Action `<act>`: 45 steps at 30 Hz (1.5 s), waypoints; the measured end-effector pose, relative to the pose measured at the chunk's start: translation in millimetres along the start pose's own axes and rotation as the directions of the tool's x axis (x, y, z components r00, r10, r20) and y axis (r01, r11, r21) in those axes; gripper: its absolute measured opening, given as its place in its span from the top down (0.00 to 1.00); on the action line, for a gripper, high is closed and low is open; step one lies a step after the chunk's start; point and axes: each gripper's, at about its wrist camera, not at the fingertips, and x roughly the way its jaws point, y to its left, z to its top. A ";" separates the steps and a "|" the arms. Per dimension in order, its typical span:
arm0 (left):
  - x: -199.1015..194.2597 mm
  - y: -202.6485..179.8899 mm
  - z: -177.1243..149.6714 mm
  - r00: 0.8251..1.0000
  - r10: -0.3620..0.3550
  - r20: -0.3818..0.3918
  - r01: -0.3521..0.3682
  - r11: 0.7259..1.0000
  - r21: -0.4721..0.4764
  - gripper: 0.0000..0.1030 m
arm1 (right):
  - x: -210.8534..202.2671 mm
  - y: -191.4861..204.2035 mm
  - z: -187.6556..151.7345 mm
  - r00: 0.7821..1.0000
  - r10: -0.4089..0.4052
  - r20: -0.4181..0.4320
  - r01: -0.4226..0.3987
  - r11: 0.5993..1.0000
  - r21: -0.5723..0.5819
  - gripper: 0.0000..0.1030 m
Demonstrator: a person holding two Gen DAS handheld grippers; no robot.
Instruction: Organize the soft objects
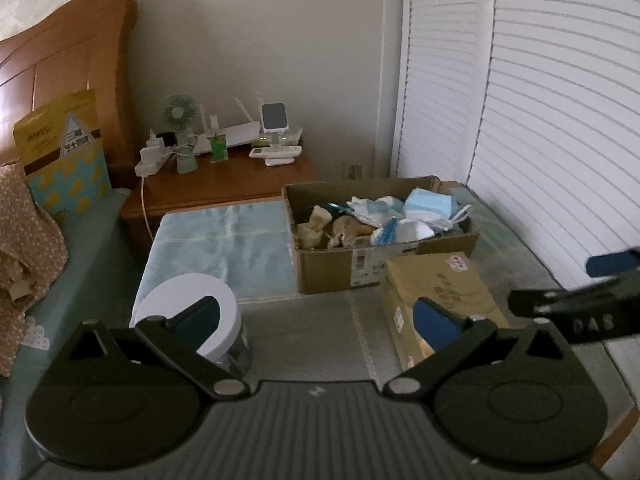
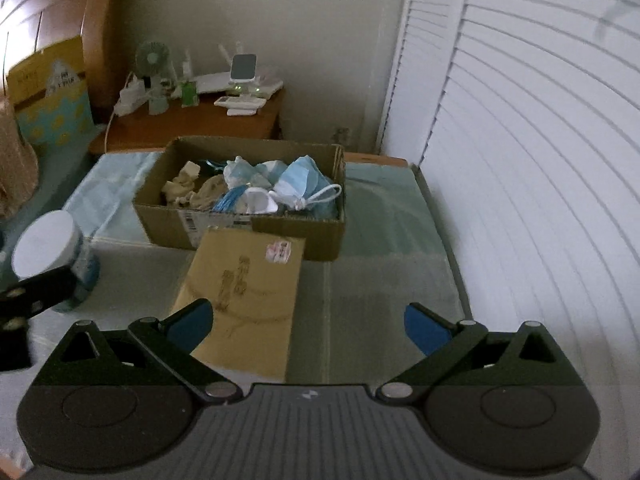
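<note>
Your left gripper (image 1: pixel 318 322) has its fingers (image 1: pixel 434 324) wide apart w/ nothing between them. Your right gripper (image 2: pixel 308 326) is just as wide and also empty.

The soft stuff, i.e. blue face masks (image 2: pixel 298 182) and beige cloth bits (image 2: pixel 186 186), lies piled in the open cardboard box (image 2: pixel 236 228) on the bed's light-blue mat (image 1: pixel 224 244). A flat tan package (image 2: pixel 246 292) leans against the box front, nearer you. A white-lidded jar (image 1: pixel 188 316) stands left of it, behind your left finger. The nightstand (image 1: pixel 220 184) w/ fan (image 1: pixel 180 114) and power strip sits beyond, by the headboard.
</note>
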 end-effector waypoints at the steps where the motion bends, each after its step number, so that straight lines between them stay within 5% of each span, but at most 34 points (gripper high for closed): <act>1: -0.4 -2.1 0.7 1.000 -0.003 -0.005 0.003 1.000 0.002 0.01 | -5.3 0.1 -2.9 1.000 -0.011 0.007 0.011 1.000 0.011 0.00; 45: -14.5 -21.6 11.4 1.000 -0.010 -0.012 0.010 1.000 0.009 0.01 | -44.7 -14.6 -10.3 0.994 -0.030 0.103 0.022 0.997 0.077 0.00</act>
